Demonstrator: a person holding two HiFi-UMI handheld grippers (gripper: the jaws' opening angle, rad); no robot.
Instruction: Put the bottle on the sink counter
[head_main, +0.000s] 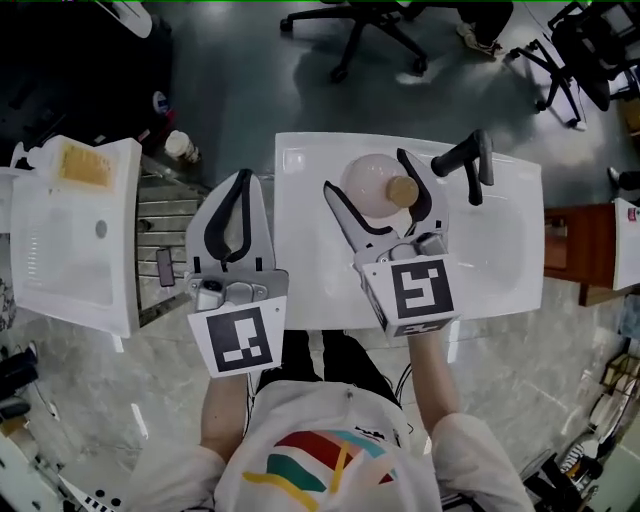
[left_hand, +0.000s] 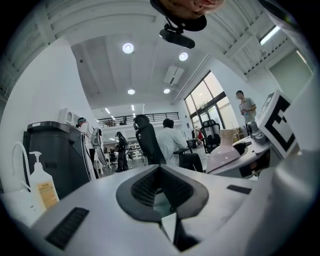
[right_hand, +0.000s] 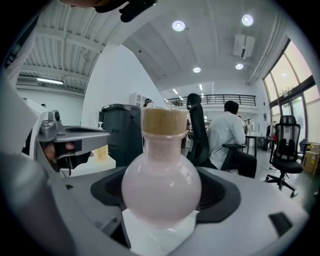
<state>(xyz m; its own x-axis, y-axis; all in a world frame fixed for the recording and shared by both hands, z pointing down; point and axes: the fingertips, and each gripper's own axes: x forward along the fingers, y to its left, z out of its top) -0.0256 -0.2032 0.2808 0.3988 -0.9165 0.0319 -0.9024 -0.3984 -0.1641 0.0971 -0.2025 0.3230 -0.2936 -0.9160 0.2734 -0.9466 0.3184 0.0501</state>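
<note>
A round pale pink bottle (head_main: 372, 185) with a tan cap (head_main: 403, 190) sits between the jaws of my right gripper (head_main: 362, 168), above the back part of the white sink counter (head_main: 310, 280). In the right gripper view the bottle (right_hand: 161, 187) stands upright and fills the gap, with white surface just under it. I cannot tell whether its base touches that surface. The jaws are closed against its sides. My left gripper (head_main: 243, 180) hovers at the counter's left edge, shut and empty. In its own view the left gripper (left_hand: 161, 172) shows only a small gap between the pads.
A black faucet (head_main: 465, 160) rises right of the bottle, with the basin (head_main: 505, 250) beyond it. A second white sink (head_main: 60, 250) stands at the left, with a wire rack (head_main: 165, 225) in the gap between. Office chairs (head_main: 365, 25) stand on the floor behind.
</note>
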